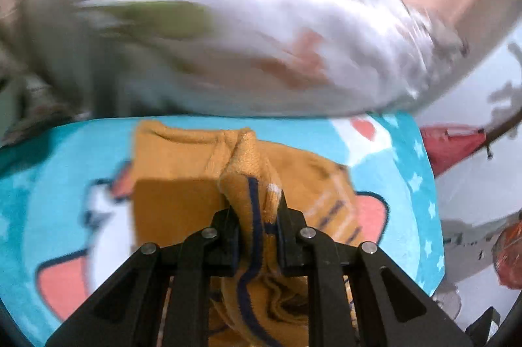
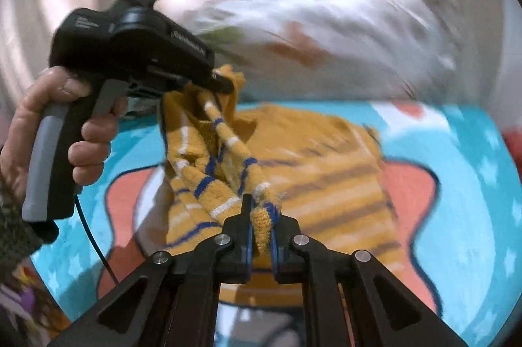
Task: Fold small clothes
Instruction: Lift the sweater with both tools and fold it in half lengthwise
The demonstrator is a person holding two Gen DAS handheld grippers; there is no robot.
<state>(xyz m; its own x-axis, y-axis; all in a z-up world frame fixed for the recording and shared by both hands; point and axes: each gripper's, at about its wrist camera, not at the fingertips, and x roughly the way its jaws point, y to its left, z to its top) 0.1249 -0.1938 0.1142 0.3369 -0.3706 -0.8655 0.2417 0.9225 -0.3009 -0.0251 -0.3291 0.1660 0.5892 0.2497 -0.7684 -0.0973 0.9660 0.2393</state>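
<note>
Left gripper (image 1: 256,216) clamped tight on a bunched fold of the mustard striped knit garment (image 1: 182,183), fabric pinched between both jaws, navy stripe running thru the grip. Right gripper (image 2: 261,216) likewise closed hard on another striped edge of same garment, lifted w/ cloth stretched up toward the left tool, seen in right wrist view w/ bare hand (image 2: 49,125) squeezing its grey trigger handle. Rest of garment draped flat below, spread on the turquoise cartoon mat (image 1: 49,183) w/ coral and white shapes. Beyond mat, white crumpled fabric pile (image 1: 293,37), heavily blurred. Red item (image 1: 453,144) just off mat's right edge, detail unclear.
</note>
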